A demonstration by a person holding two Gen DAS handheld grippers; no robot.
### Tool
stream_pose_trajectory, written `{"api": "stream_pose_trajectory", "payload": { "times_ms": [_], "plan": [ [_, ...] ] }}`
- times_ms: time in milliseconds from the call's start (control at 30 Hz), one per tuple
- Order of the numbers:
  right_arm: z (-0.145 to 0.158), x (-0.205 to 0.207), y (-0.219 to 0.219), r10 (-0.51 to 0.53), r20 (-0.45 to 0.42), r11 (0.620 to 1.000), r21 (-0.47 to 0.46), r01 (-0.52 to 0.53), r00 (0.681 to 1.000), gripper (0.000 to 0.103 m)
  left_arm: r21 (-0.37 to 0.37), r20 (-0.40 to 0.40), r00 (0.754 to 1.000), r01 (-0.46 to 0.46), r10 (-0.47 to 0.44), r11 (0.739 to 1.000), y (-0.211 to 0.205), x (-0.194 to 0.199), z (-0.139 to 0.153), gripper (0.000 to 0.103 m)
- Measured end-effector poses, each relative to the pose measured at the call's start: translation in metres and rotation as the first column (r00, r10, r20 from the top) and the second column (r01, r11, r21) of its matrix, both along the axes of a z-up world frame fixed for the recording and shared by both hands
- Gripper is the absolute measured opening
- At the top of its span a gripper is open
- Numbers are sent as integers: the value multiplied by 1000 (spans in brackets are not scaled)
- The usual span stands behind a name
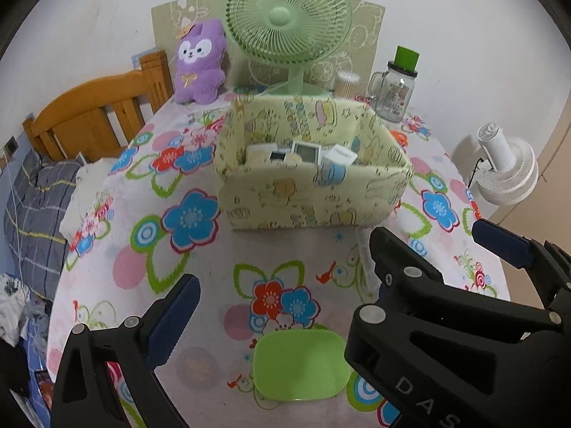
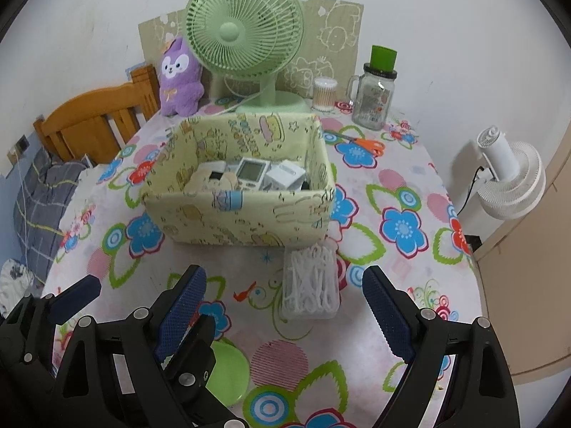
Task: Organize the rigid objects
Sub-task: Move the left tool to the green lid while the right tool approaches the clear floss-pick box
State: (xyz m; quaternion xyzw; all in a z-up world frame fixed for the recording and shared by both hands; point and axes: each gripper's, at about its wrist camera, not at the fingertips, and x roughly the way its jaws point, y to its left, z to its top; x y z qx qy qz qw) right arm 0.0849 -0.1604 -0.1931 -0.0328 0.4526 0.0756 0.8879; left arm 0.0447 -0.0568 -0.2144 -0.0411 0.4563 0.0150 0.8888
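2 rigid items left out on the tablecloth [image 2: 410,185]: clear floss-pick case [image 2: 310,281], green dish [image 1: 299,365]. Fabric bin [image 2: 242,214] holds several white gadgets. Right gripper [image 2: 285,312] wide, empty; left gripper [image 1: 282,297] looks wide, empty.

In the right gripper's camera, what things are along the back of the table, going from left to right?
Purple plush toy → green fan → tub of cotton swabs → glass jar with a green lid.
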Motion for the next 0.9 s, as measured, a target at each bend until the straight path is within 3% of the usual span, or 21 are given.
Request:
{"api": "stream_pose_trajectory", "payload": {
  "times_ms": [900],
  "plan": [
    [-80,-26,-11,19,-83,997,-68,-24,996,91,-32,-107,992,-68,65,997,-13,-33,-78,102]
  ]
}}
